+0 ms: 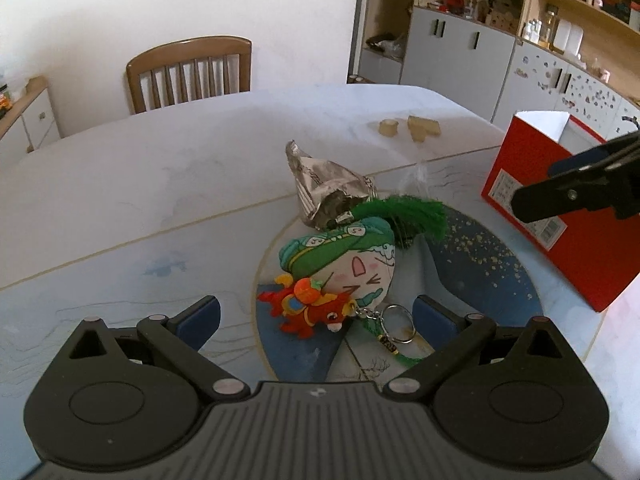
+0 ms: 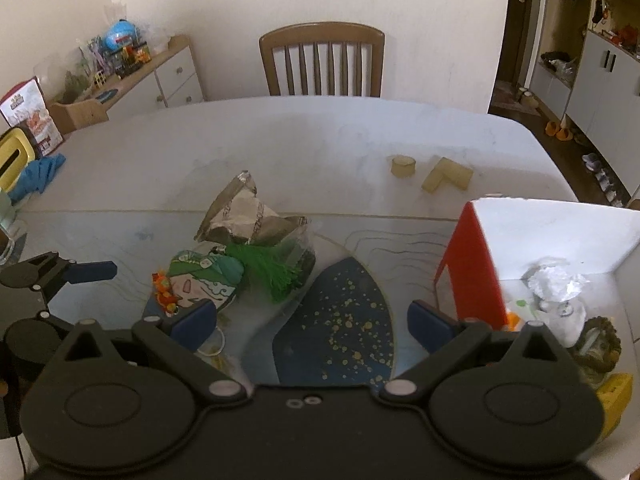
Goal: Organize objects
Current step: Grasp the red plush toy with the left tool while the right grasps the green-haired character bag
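A plush face charm with a green turban and tassel [image 1: 344, 262] lies on the table mat, with a red dragon keychain [image 1: 310, 308] and key ring on it. A crumpled silver snack bag [image 1: 326, 184] lies just behind. My left gripper [image 1: 316, 314] is open, low over the mat, its jaws on either side of the keychain and charm. My right gripper [image 2: 312, 320] is open and empty over the dark blue mat patch, right of the charm [image 2: 204, 280] and bag [image 2: 248, 216]. A red box [image 2: 476, 272] stands at the right, holding foil and other items.
Two tan wooden blocks [image 2: 404, 166] [image 2: 446, 174] lie farther back on the white table [image 2: 280, 140]. A wooden chair [image 2: 322, 60] stands behind the table. A blue cloth [image 2: 38, 174] lies at the table's left edge. Cabinets and shelves line the walls.
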